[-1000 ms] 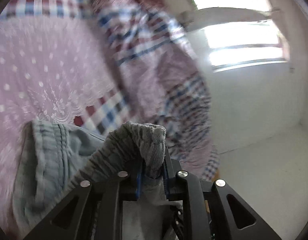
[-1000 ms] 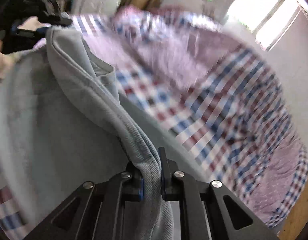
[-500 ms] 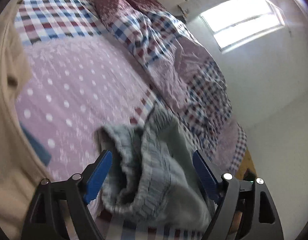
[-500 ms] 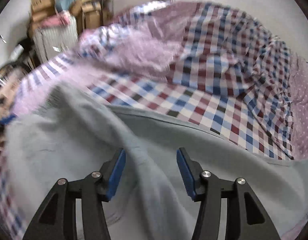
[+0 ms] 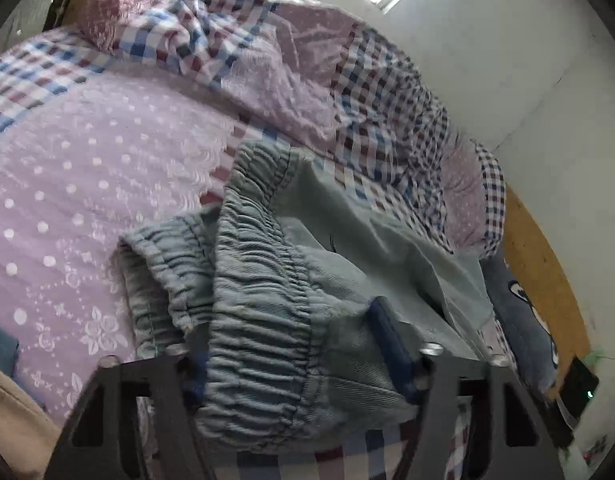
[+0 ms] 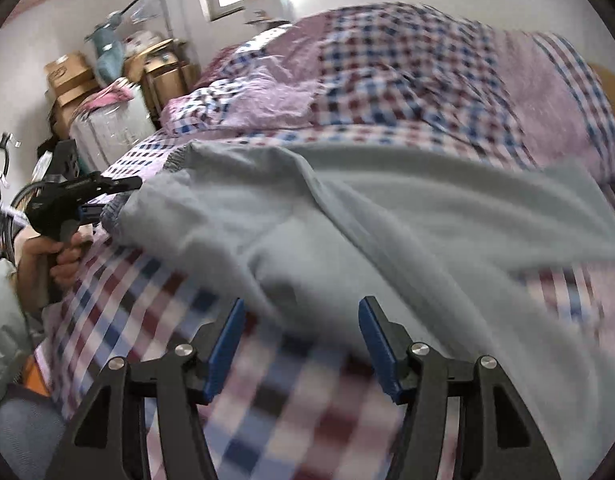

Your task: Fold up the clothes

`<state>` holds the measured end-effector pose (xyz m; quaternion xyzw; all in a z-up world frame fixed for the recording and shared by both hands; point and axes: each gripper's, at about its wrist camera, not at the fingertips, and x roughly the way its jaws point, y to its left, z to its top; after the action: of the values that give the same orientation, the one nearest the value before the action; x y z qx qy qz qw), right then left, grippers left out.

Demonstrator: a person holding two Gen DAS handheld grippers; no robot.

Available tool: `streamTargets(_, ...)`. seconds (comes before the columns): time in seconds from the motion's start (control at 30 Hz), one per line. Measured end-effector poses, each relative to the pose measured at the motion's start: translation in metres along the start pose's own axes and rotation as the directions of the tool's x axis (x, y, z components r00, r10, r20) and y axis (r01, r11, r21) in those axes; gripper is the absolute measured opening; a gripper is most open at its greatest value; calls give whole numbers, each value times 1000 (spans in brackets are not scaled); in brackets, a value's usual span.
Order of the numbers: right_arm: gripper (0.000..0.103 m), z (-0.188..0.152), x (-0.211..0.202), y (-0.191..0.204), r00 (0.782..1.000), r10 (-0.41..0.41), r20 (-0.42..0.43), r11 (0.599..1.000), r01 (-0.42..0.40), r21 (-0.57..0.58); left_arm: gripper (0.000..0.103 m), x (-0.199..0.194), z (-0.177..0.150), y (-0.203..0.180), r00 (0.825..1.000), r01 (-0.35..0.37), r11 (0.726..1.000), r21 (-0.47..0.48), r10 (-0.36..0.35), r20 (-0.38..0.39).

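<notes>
On my left wrist view the left gripper (image 5: 295, 344) has its fingers spread wide, and the gathered elastic waistband (image 5: 259, 320) of the grey-blue trousers (image 5: 347, 264) lies bunched in the gap between them, draped over the left finger and reaching close to the blue pad of the right finger (image 5: 391, 344); nothing is pinched, as far as I can see. The rest of the trousers runs away ahead of and to the right of the fingertips, over the checked and pink dotted bedspread (image 5: 91, 168). On my right wrist view the right gripper (image 6: 299, 340) is also spread, its blue pads (image 6: 225, 344) well apart with only blurred checked bedding (image 6: 267, 420) directly between them. The trousers' pale cloth (image 6: 387, 220) lies flat just ahead of the fingertips, stretching left toward the other gripper held in a hand (image 6: 59, 256), and right beyond the right finger.
</notes>
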<state>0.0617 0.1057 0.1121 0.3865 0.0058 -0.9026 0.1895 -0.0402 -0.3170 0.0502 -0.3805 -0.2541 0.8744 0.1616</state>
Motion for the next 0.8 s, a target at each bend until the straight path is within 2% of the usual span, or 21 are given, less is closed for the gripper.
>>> streamTargets(0.07,63,-17,-17,-7,1000,-16,-7,999,16,38,35,-20,-8,-9,999,25,999,36,-27,48)
streamTargets(0.17,63,-42,-42,-18,999,-39,-19,995,40,94,33,-56,-26,-19,991,59,996,67,-67,117)
streamTargets(0.2,63,-49,-48,-22,999,-45,-17,993,46,107,33,-62,-33,-17,991,59,997,59,-66,114)
streamTargets(0.27,63,-59,-58,-29,998,-54,-13,990,55,132,35,-55,-49,-1,999,29,1000,11,-30,45)
streamTargets(0.3,63,-64,-60,-33,998,-57,-14,988,59,146,37,-51,-57,8,1000,13,1000,-12,-13,9)
streamTargets(0.33,63,-68,-62,-36,998,-61,-16,985,62,159,43,-50,-63,19,1000,27,998,-53,-28,-5)
streamTargets(0.4,63,-76,-67,-41,998,-64,-17,981,66,182,47,-58,-67,41,993,122,979,-163,-120,21)
streamTargets(0.43,63,-79,-68,-41,998,-65,-17,981,66,183,49,-62,-67,42,993,118,976,-181,-117,18)
streamTargets(0.53,63,-89,-74,-41,998,-66,-11,982,67,179,68,-77,-72,34,999,35,979,-199,-29,33)
streamTargets(0.6,63,-96,-77,-42,998,-62,-2,981,61,182,71,-89,-81,32,999,-3,972,-233,13,38)
streamTargets(0.7,64,-105,-73,-47,1000,-29,10,976,26,216,74,-100,-96,38,999,16,942,-334,-2,43)
streamTargets(0.8,64,-110,-66,-46,1000,14,7,971,-15,239,78,-114,-114,37,996,71,902,-427,-41,78)
